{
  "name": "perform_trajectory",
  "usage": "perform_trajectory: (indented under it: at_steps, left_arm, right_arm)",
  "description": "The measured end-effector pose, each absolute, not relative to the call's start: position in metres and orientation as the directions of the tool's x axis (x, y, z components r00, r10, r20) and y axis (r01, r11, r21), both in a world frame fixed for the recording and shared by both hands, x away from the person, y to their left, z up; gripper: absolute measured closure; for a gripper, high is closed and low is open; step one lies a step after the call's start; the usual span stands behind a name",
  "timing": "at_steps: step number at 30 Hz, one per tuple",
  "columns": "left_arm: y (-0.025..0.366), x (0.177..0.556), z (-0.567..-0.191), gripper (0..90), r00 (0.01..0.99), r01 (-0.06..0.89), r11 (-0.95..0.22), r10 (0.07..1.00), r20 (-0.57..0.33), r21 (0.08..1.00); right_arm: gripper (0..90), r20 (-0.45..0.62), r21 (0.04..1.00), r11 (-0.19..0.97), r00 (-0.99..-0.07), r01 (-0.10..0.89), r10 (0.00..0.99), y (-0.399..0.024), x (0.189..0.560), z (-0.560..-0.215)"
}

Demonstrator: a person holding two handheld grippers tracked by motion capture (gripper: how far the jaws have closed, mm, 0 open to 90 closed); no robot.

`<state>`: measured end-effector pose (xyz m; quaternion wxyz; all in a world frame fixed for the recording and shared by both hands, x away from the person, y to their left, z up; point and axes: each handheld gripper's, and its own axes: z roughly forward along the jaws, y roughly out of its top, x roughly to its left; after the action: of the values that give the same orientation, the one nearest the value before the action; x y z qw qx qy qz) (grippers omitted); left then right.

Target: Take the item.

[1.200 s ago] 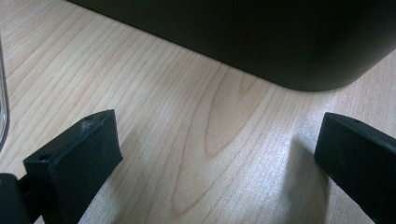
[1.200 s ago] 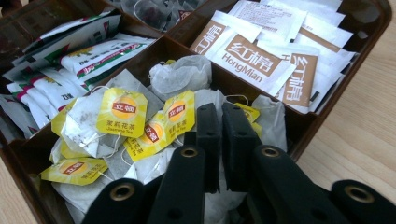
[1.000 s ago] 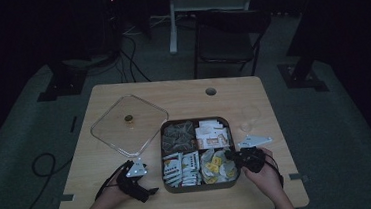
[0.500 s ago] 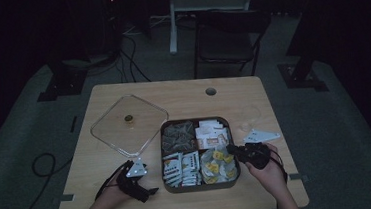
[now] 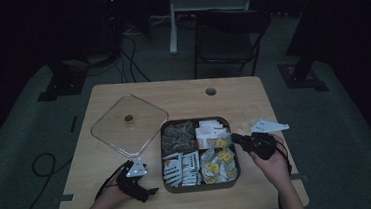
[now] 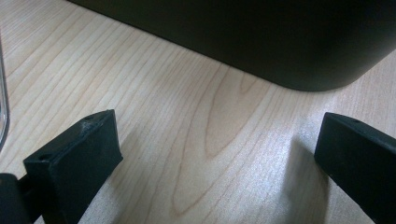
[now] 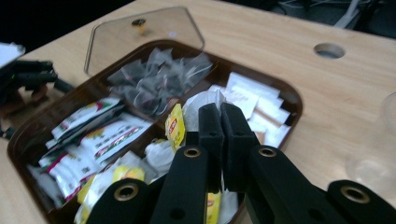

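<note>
A dark brown four-part tray (image 5: 202, 188) sits mid-table and holds several tea bags and sachets. My right gripper (image 5: 235, 138) hovers over the tray's right side. In the right gripper view its jaws (image 7: 221, 109) are pressed together on a white tea bag (image 7: 196, 105) with a yellow tag (image 7: 175, 126), raised above the near right compartment (image 5: 218, 164). My left gripper (image 5: 147, 187) rests on the table at the tray's near left corner. In the left gripper view it (image 6: 215, 154) stands open on bare wood, facing the tray wall (image 6: 261, 42).
A clear square lid (image 5: 125, 124) with a small knob lies flat on the table, left of the tray. The table has a cable hole (image 5: 210, 91) at the back. A chair (image 5: 228, 36) stands beyond the far edge.
My right gripper has drawn back to the right and risen from the near right compartment, with the tea bag in its jaws. The left gripper has stayed put.
</note>
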<state>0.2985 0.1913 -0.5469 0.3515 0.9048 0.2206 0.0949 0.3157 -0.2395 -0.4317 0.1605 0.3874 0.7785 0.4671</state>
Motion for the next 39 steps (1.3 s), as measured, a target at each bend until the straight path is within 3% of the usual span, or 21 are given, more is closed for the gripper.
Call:
perform_trajectory:
  at_steps: [15, 39]
  left_arm:
    - [0.191, 0.299, -0.547, 0.7, 0.885, 0.332, -0.655, 0.466, 0.018, 0.679]
    - [0.191, 0.299, -0.547, 0.7, 0.885, 0.333, -0.656, 0.466, 0.016, 0.678]
  right_arm:
    - [88.3, 0.126, 0.891, 0.152, -0.555, 0.427, 0.822, -0.282, 0.346, -0.417]
    - [88.2, 0.152, 0.872, 0.059, -0.382, 0.486, 0.912, -0.323, 0.389, -0.439]
